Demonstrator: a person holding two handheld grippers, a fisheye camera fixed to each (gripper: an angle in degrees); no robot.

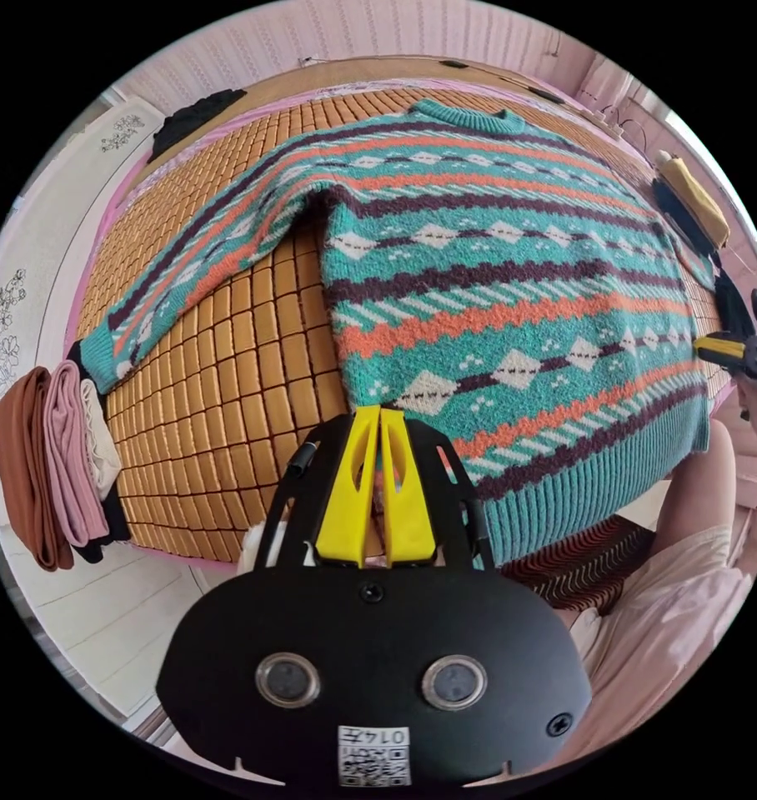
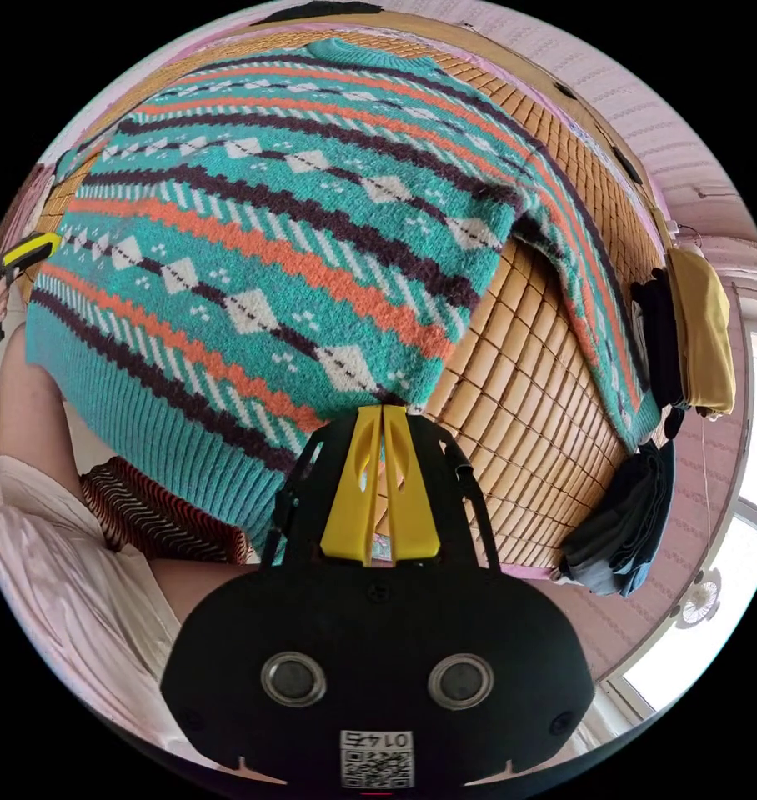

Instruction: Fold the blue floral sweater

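Looking at the teal knit sweater with orange, dark purple and white patterned bands (image 1: 512, 275): it lies flat and spread out on the bed's golden bamboo-tile mat (image 1: 228, 358), neckline at the far end, ribbed hem hanging over the near edge. One sleeve stretches across the mat toward the stack of folded brown, pink and cream clothes (image 1: 49, 467) at the bed's edge.

My left gripper (image 1: 380, 412) has its yellow fingers (image 1: 358, 483) pressed together with nothing between them, tips over the sweater's lower corner. My right gripper (image 2: 383, 410) is the same, fingers closed and empty, tips at the sweater's side edge where the mat begins.

In the right gripper view, a folded mustard-yellow garment (image 2: 702, 333) and dark folded clothes (image 2: 624, 525) sit along the bed's side.
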